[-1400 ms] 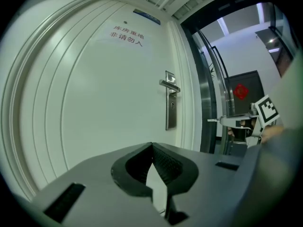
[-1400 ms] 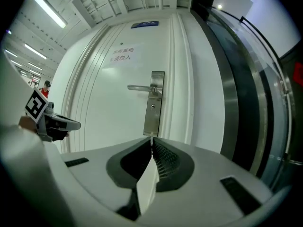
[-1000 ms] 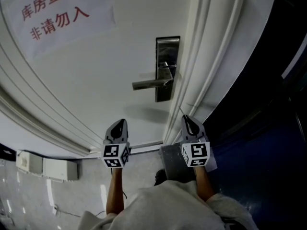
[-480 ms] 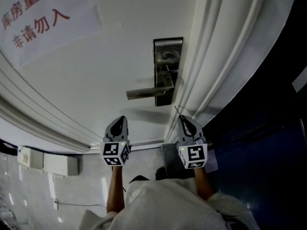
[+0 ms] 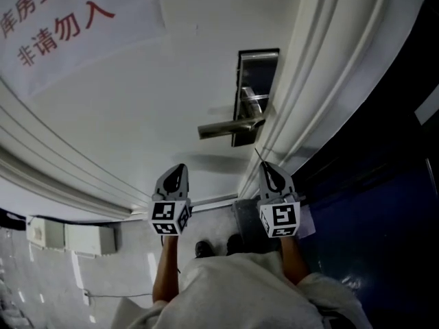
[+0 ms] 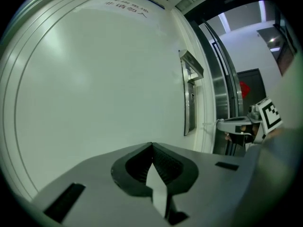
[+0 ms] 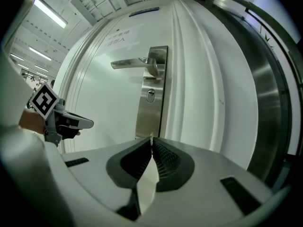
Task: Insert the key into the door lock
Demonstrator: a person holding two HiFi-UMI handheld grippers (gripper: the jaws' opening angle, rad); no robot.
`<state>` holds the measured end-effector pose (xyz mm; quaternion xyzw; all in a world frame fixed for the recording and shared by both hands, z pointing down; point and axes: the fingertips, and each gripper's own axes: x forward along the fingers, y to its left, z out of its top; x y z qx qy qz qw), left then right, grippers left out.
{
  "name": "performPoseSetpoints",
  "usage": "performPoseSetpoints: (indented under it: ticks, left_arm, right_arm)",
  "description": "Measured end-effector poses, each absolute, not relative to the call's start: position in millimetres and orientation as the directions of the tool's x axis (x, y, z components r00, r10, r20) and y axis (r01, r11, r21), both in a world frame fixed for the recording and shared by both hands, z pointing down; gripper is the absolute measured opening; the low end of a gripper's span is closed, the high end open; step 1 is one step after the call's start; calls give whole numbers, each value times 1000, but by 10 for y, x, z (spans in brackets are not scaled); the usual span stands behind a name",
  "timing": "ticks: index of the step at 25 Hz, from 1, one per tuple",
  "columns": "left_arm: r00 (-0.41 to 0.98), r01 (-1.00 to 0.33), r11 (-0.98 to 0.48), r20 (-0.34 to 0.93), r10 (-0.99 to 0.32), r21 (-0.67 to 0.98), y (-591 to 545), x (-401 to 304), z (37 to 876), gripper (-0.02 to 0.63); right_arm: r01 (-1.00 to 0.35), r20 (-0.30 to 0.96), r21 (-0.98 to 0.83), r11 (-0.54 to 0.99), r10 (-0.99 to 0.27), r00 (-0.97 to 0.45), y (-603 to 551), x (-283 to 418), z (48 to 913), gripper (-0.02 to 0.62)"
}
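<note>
A white door (image 5: 171,81) carries a steel lock plate (image 5: 258,81) with a lever handle (image 5: 230,127) pointing left. In the right gripper view the plate (image 7: 152,93) fills the middle, with the keyhole (image 7: 150,96) just below the handle (image 7: 135,63). My right gripper (image 5: 264,164) is shut on a thin key (image 7: 151,138), whose tip pokes out towards the plate, still apart from it. My left gripper (image 5: 180,168) is beside it, left of the lock, shut and holding nothing. The left gripper view shows the plate (image 6: 189,93) edge-on.
A paper sign (image 5: 55,19) with red characters hangs on the door at upper left. Ribbed white door-frame moulding (image 5: 315,81) runs just right of the lock, then a dark blue panel (image 5: 384,204). A wall box (image 5: 68,237) and the person's shoes (image 5: 216,247) lie below.
The head view has swung, so the lock plate now sits further right and higher. Both grippers keep the same side-by-side pose below the lock, both still shut.
</note>
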<state>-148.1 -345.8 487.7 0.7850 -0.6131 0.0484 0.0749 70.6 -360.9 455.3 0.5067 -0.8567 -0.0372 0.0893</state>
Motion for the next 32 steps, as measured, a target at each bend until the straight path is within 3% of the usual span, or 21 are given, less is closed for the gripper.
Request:
performPoseSetpoints:
  ticks: [21,32]
  left_arm:
    - [326,-945,-322,128,-936,56,-3368,-1550,4724,17]
    - [330,-944,-326,121,-936,50,-3378,-1588,4699,17]
  right_arm:
    - [-821,-19,393,414,-889,-458,-3661,495,3632,29]
    - [-626,5,716,309,-899,-437,-3665,390,3562,29]
